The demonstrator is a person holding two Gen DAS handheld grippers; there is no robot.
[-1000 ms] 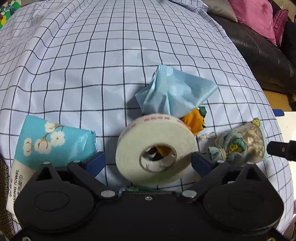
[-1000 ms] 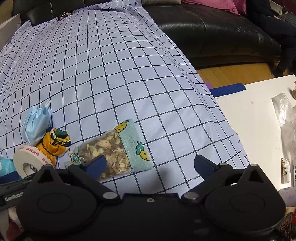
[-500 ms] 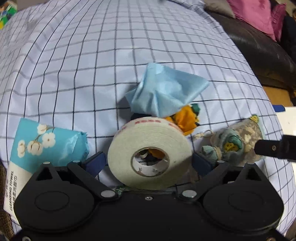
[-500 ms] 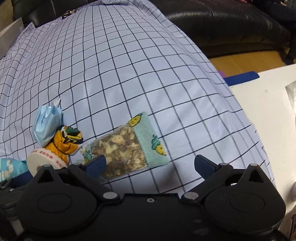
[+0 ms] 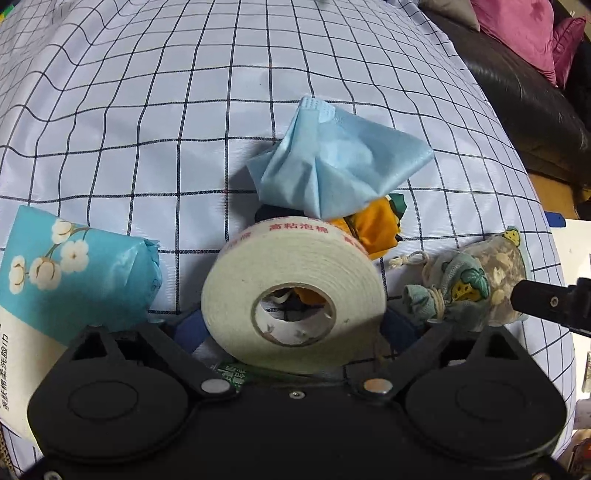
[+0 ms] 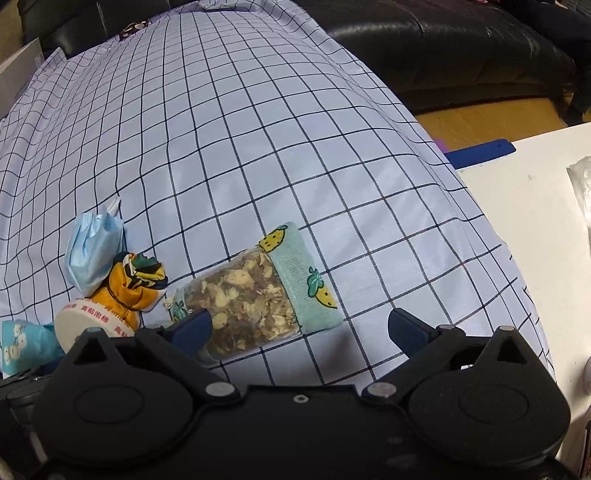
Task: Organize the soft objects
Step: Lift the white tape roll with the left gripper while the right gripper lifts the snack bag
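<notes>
A white roll of foam tape [image 5: 295, 273] stands on edge on the checked cloth [image 5: 147, 110]. It sits between the blue pads of my left gripper [image 5: 293, 325], whose jaws are closing, and both pads touch its sides. Behind the roll lie a crumpled blue face mask [image 5: 332, 173] and an orange printed cloth [image 5: 376, 229]. To the right lies a drawstring pouch of dried petals [image 6: 251, 295]. My right gripper [image 6: 301, 328] hangs open over the pouch's near end, its left pad above the pouch. Nothing is held in it.
A blue flowered tissue pack [image 5: 74, 266] lies left of the roll. A white table [image 6: 535, 221] adjoins the cloth's right edge. A black sofa [image 6: 443, 44] with pink cushions [image 5: 517, 33] stands behind. The far half of the cloth is bare.
My left jaws have narrowed onto the tape roll, which now fills more of the view. The right gripper's view has tipped slightly, with the pouch a little nearer the middle.
</notes>
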